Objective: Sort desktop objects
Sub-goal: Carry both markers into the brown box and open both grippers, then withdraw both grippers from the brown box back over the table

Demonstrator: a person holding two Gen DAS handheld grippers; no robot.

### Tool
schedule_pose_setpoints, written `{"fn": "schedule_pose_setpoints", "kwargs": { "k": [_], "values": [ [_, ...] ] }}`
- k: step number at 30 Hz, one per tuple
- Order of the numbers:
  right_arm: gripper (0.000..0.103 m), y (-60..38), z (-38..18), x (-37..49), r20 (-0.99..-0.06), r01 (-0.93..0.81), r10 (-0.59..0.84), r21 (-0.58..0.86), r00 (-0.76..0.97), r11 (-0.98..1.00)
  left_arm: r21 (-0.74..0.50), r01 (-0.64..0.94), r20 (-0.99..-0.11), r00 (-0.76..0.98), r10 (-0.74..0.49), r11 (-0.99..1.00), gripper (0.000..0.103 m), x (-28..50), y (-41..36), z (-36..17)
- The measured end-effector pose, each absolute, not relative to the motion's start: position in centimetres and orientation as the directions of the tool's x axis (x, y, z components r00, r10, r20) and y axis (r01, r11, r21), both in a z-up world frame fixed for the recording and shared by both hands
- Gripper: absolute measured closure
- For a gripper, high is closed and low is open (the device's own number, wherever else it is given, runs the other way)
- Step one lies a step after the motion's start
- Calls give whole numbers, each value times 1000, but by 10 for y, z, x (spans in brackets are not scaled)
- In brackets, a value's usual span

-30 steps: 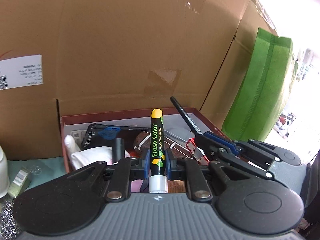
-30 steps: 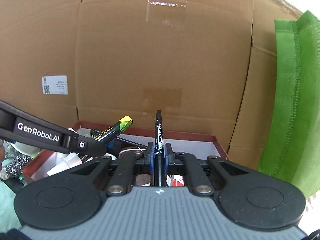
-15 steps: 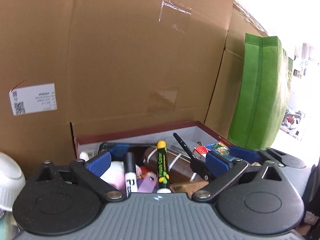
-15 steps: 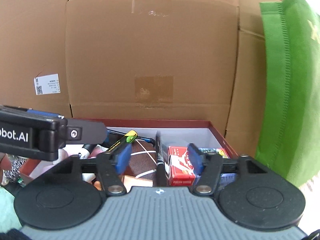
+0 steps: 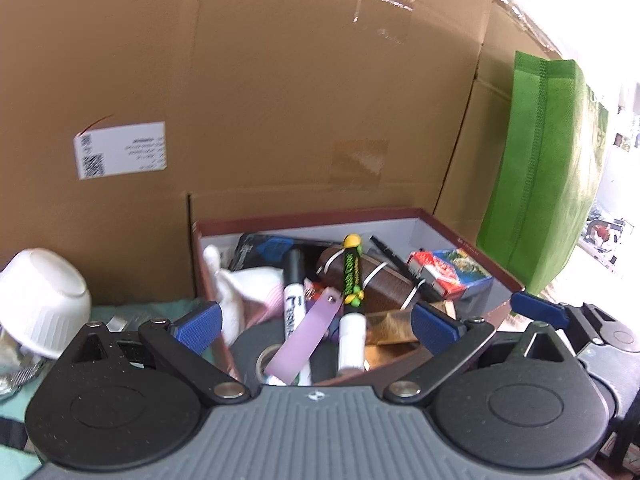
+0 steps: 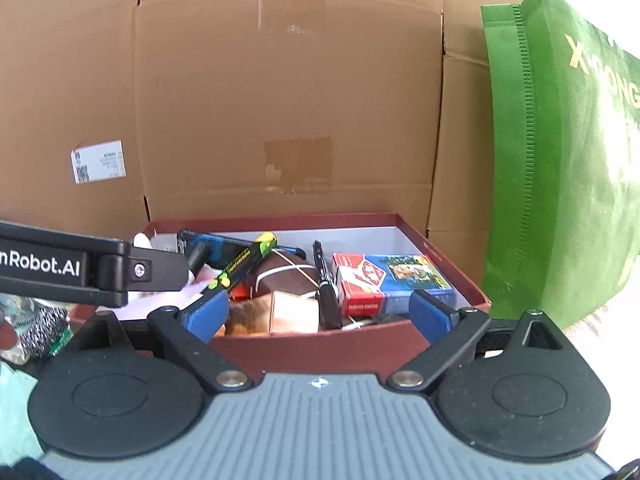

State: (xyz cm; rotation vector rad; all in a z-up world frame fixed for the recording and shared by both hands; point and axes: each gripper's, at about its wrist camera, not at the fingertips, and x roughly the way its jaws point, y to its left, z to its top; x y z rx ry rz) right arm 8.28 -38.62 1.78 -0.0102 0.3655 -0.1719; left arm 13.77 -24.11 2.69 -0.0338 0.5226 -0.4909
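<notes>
Two grippers hover at the near edge of the red box point(image 6: 312, 348). Left gripper point(image 5: 316, 320) spread wide, gripping nothing; the yellow-capped marker point(image 5: 352, 280) lies in the box's middle across a brown football point(image 5: 376, 280). Right gripper point(image 6: 320, 316) jaws opening, empty; the black pen point(image 6: 326, 280) rests beside the card pack point(image 6: 384, 280).
</notes>
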Motion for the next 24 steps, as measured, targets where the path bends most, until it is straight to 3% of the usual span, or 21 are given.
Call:
{"fn": "schedule_pose_setpoints", "kwargs": {
  "k": [6,24],
  "values": [
    [8,-370,19,67,-367,152,-162,-56,916,987,-90,376,-506,780,-367,922,0,123,-229,24],
    [4,-284,11,23,-375,0,-32,-85,926,996,-152,278,-543,779,-315,949,0,78,-142,3]
  ]
}}
